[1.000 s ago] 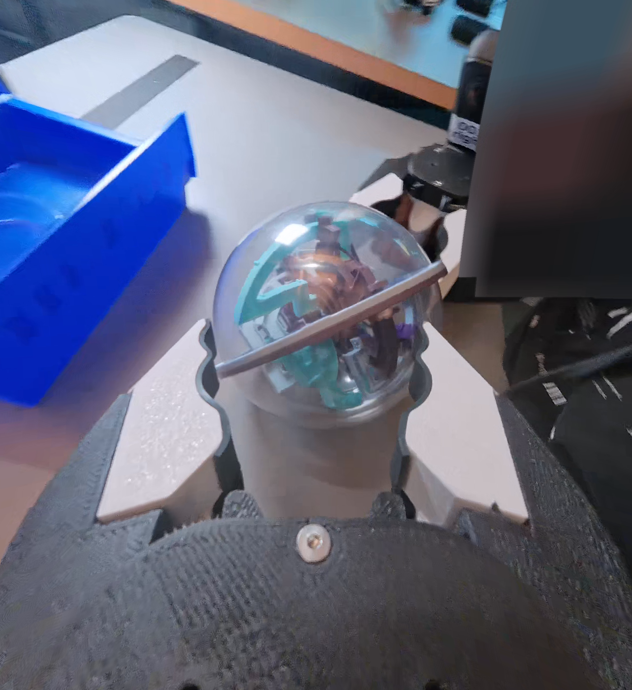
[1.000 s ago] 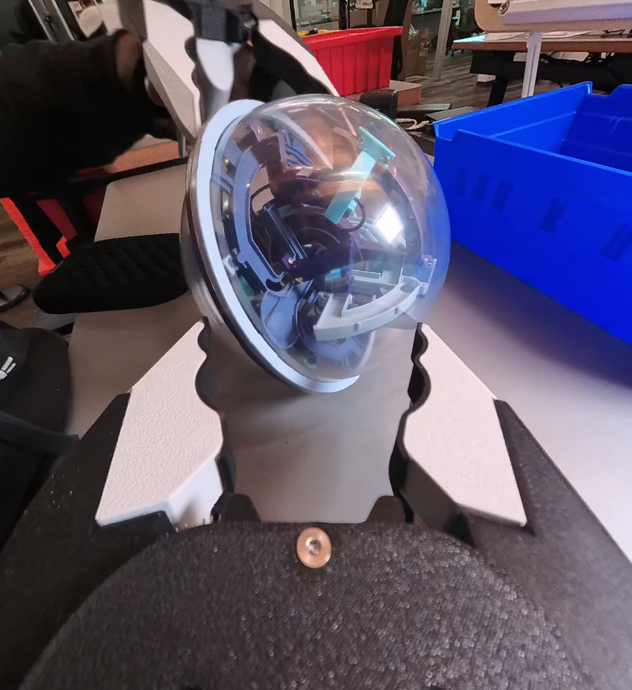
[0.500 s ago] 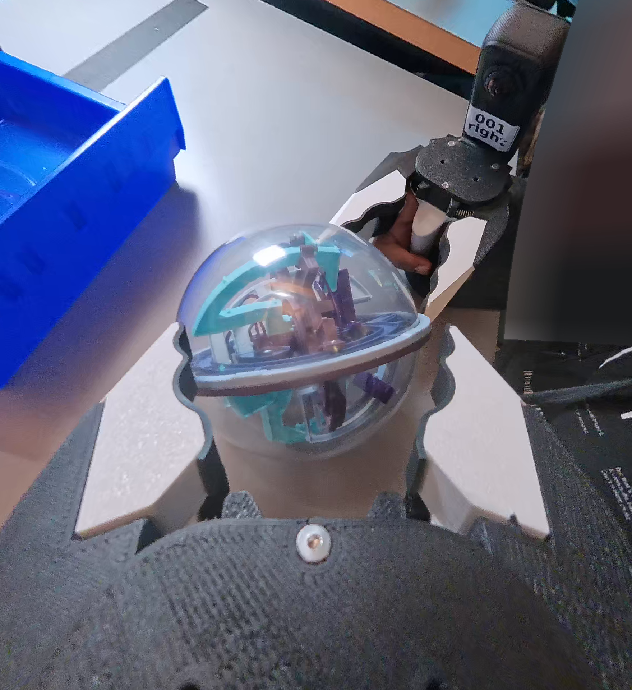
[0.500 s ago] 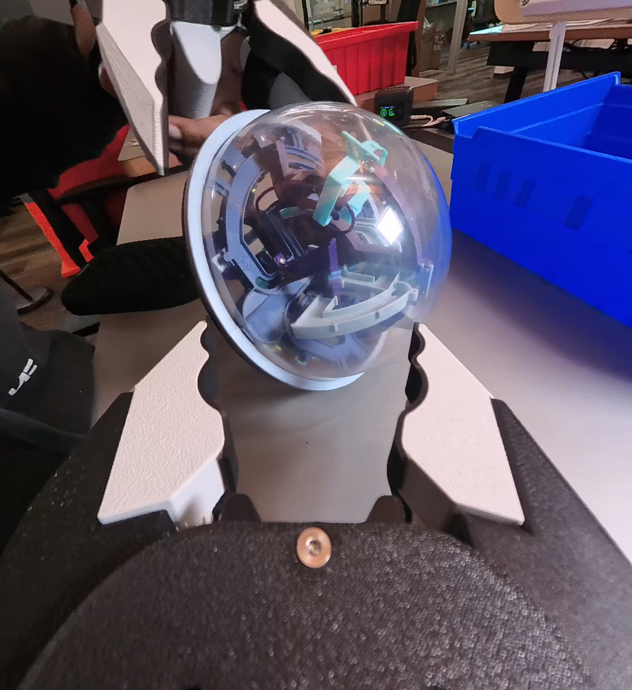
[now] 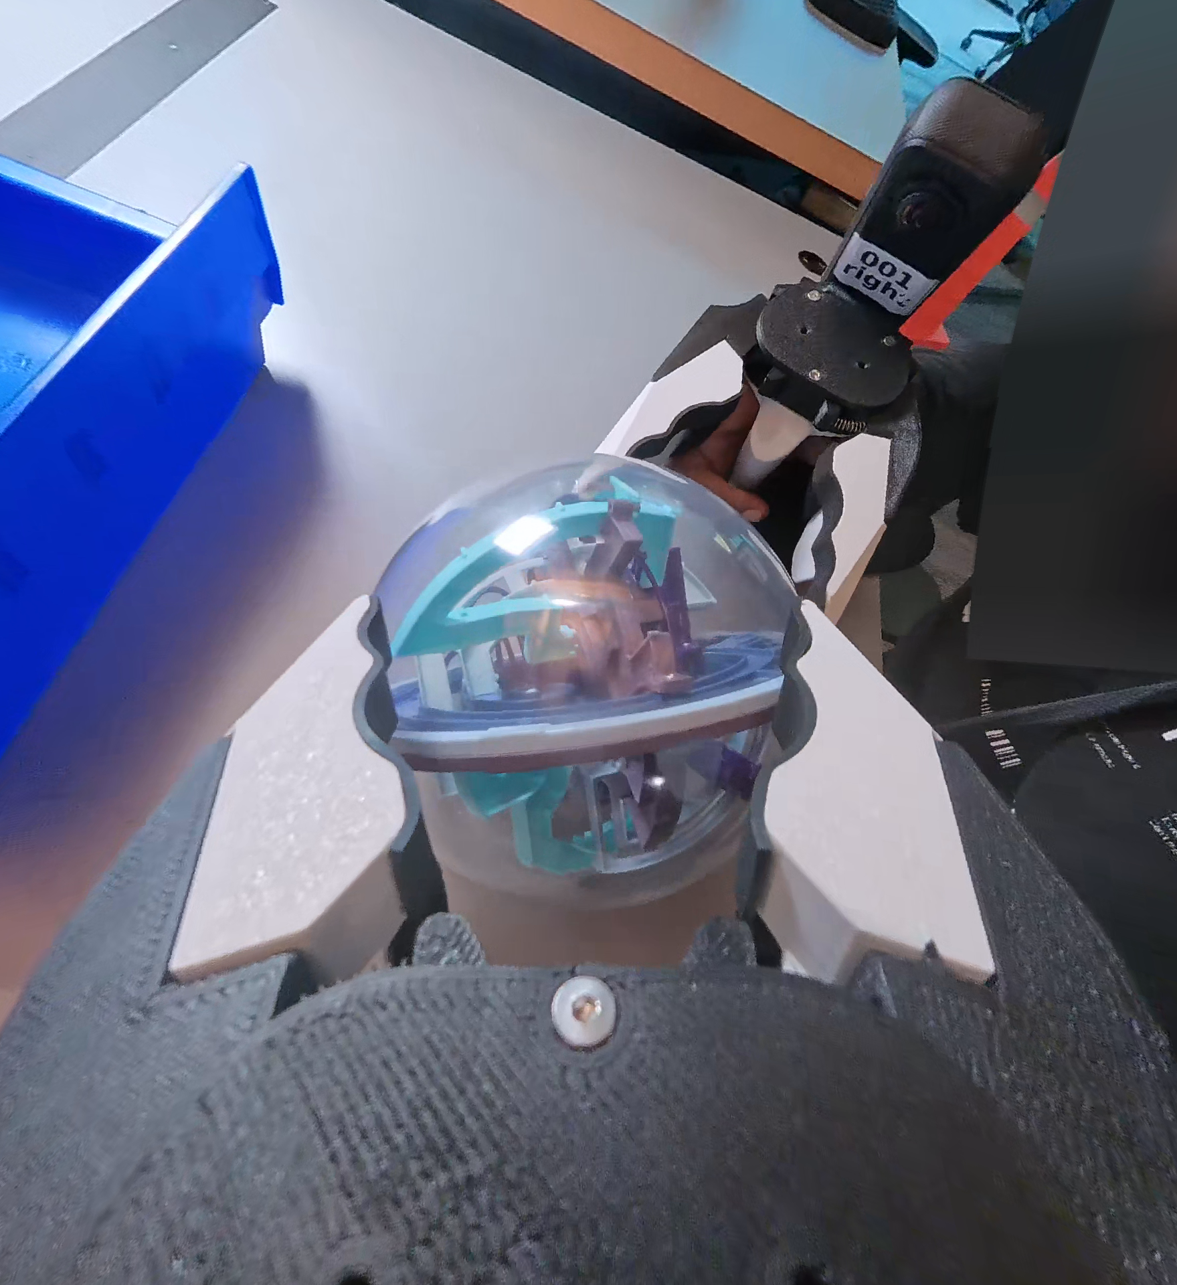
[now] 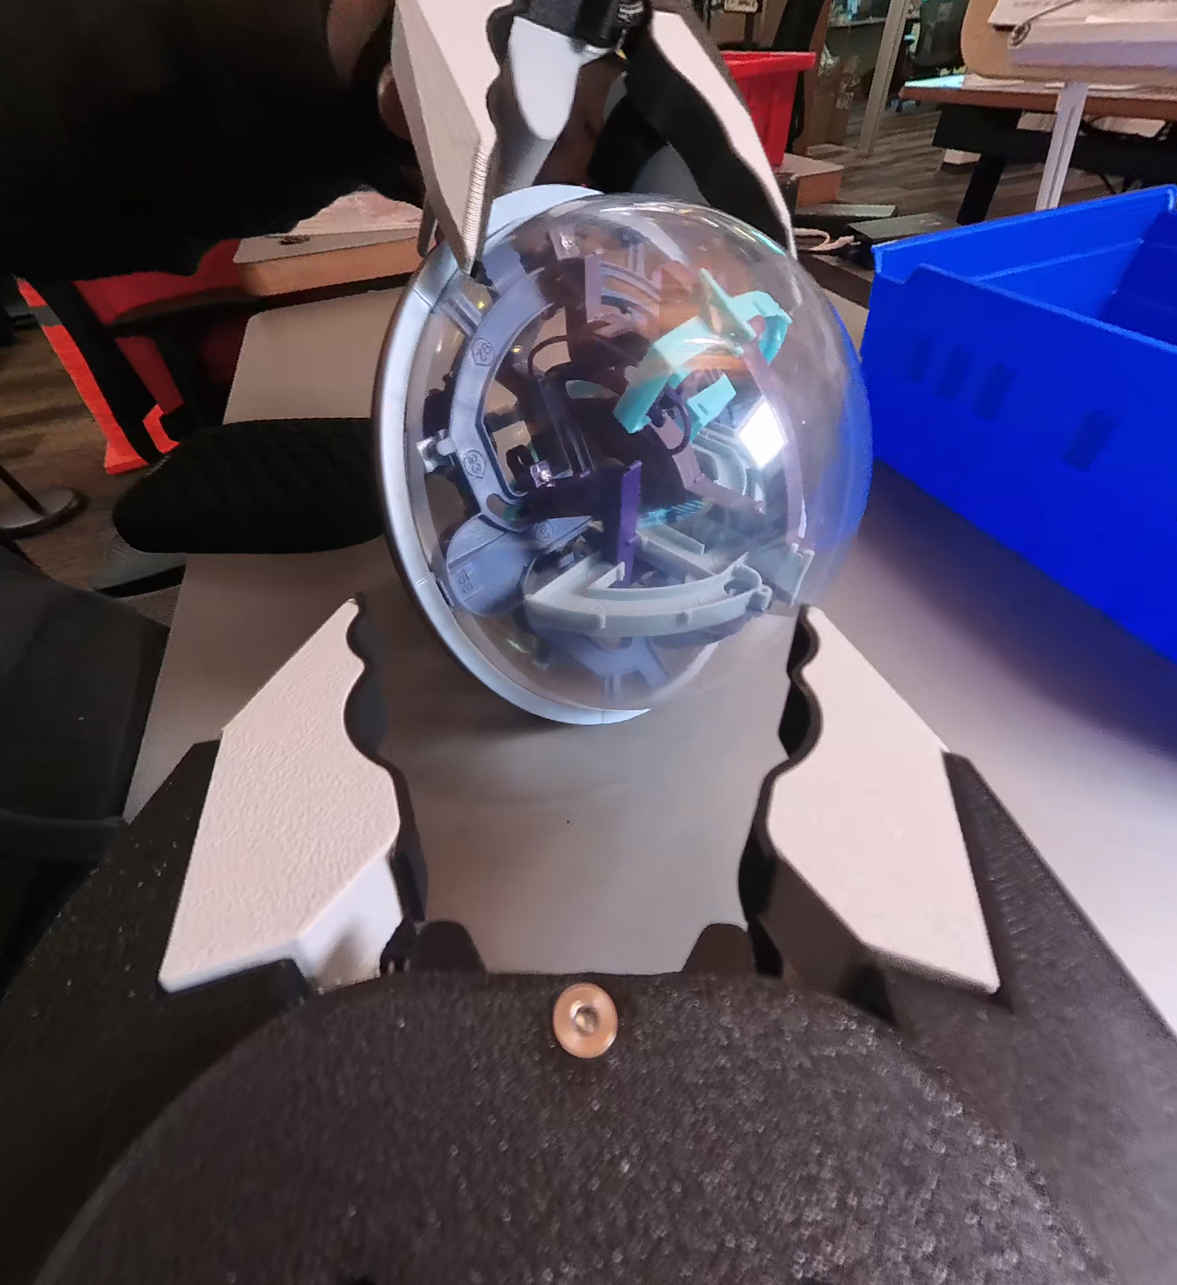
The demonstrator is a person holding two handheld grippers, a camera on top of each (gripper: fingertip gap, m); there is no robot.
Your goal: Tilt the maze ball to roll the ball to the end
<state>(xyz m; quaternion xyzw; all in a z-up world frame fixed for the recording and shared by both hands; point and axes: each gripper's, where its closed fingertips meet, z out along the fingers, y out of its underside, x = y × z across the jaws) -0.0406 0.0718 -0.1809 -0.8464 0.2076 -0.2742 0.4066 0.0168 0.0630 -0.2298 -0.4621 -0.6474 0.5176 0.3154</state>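
Note:
The maze ball (image 5: pixel 571 626) is a clear sphere with teal, purple and grey tracks inside and a grey rim band. My left gripper (image 5: pixel 582 667) is shut on the maze ball at its rim and holds it just above the table, rim nearly level in the left wrist view. In the right wrist view the maze ball (image 6: pixel 627 445) shows with its rim steeply tilted, and the left gripper (image 6: pixel 623 243) clamps it from above. My right gripper (image 6: pixel 580 608) is open, its tips just short of the ball; it also shows behind the ball (image 5: pixel 731 514). I cannot pick out the small ball inside.
A blue bin (image 5: pixel 85 452) stands on the grey table (image 5: pixel 502 243) to the left of the ball; in the right wrist view this blue bin (image 6: pixel 1058 417) is on the right. A black chair seat (image 6: pixel 245 487) lies past the table edge. A person's dark clothing (image 5: pixel 1093 869) is close on the right.
The maze ball's rim has turned from slanted to nearly level in the left wrist view. The left gripper has kept its hold and the right gripper has stayed open.

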